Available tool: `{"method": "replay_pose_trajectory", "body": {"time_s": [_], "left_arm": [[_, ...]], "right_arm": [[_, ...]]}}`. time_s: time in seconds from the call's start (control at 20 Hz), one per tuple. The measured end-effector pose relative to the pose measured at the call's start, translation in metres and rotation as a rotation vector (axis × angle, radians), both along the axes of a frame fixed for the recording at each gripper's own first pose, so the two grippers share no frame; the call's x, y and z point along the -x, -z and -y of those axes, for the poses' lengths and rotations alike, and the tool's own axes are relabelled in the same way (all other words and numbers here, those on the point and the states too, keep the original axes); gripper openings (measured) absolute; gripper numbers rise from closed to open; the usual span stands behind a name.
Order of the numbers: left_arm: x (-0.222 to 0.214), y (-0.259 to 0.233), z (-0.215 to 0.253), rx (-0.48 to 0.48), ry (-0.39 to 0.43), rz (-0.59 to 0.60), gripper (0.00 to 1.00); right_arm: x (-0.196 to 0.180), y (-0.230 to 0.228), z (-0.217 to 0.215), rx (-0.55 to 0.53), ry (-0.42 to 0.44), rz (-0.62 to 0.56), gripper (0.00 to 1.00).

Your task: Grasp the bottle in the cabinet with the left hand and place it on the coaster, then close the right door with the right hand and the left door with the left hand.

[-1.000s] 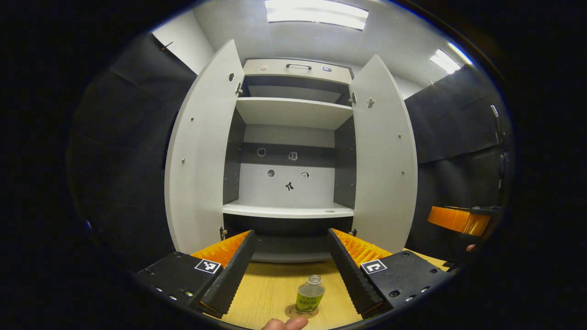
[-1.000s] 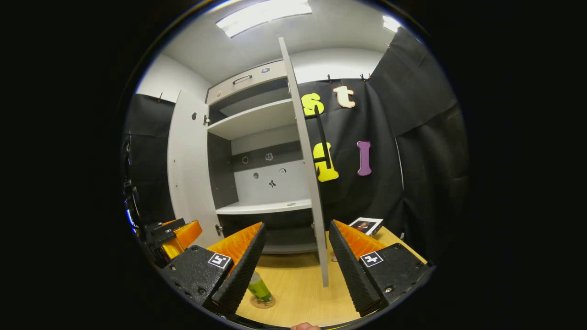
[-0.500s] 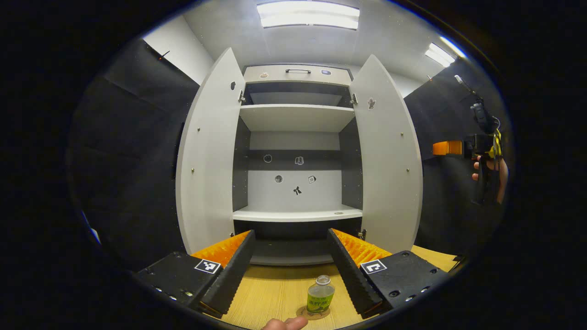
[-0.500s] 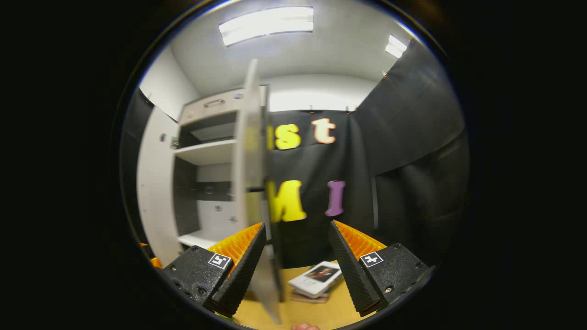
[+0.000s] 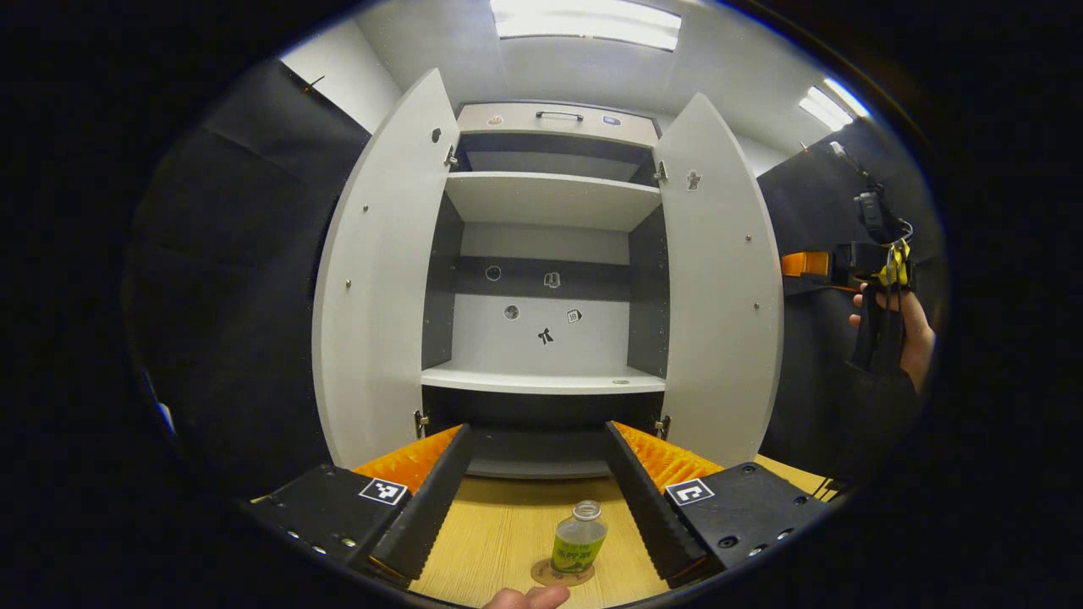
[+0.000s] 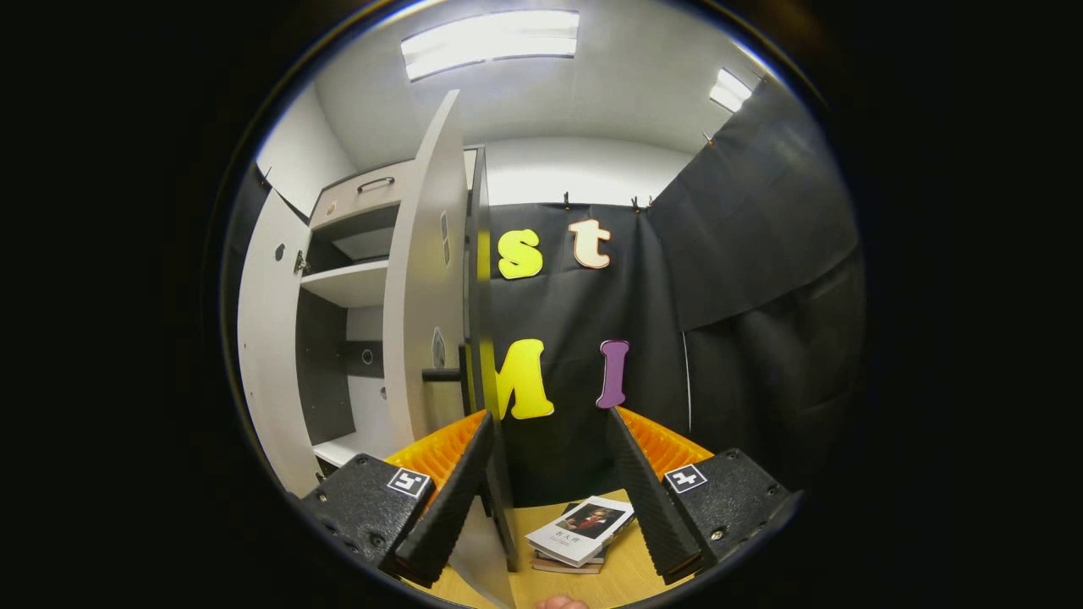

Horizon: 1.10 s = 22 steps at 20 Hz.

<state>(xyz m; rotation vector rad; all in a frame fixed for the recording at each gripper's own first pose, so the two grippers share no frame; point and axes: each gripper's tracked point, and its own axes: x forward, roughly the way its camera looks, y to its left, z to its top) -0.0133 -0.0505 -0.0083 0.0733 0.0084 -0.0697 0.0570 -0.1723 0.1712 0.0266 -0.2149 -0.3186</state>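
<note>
A small clear bottle with a green label stands upright on a round coaster on the wooden table. My left gripper is open above and around it, touching nothing. The cabinet stands ahead with its left door and right door both swung open and its shelves bare. Farther right, a hand holds the right gripper just outside the right door. In the right gripper view, my right gripper is open, with the right door edge-on just left of the fingers.
A few books lie stacked on the wooden table beside the cabinet. The table runs up to the cabinet's base. A fingertip shows at the bottom edge. Black cloth walls close both sides.
The right gripper has risen from table height and swung round to the outer side of the right door. The left gripper has stayed open over the bottle, shifting only slightly.
</note>
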Motion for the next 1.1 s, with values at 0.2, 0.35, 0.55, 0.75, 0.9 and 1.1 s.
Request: {"method": "replay_pose_trajectory", "body": {"time_s": [0.2,0.35,0.55,0.75,0.9,1.1], "left_arm": [[-0.002,0.005,-0.009,0.025,-0.028,-0.011,0.95],[-0.001,0.010,-0.016,0.052,-0.053,-0.023,0.95],[0.000,0.019,-0.028,0.058,-0.080,-0.031,0.95],[0.003,0.010,-0.033,0.067,-0.097,-0.013,0.95],[0.004,0.006,-0.042,0.065,-0.123,-0.001,0.95],[0.005,0.007,-0.052,0.063,-0.151,-0.003,0.90]], "right_arm": [[0.001,0.000,-0.015,0.078,0.020,-0.029,0.82],[0.001,0.001,-0.037,0.082,0.007,-0.023,0.82],[-0.010,0.006,-0.082,0.073,-0.125,-0.038,0.82],[-0.035,0.011,-0.126,0.057,-0.308,-0.065,0.82],[-0.033,0.001,-0.122,0.066,-0.299,-0.040,0.83],[-0.024,-0.006,-0.124,0.082,-0.315,-0.020,0.83]]}}
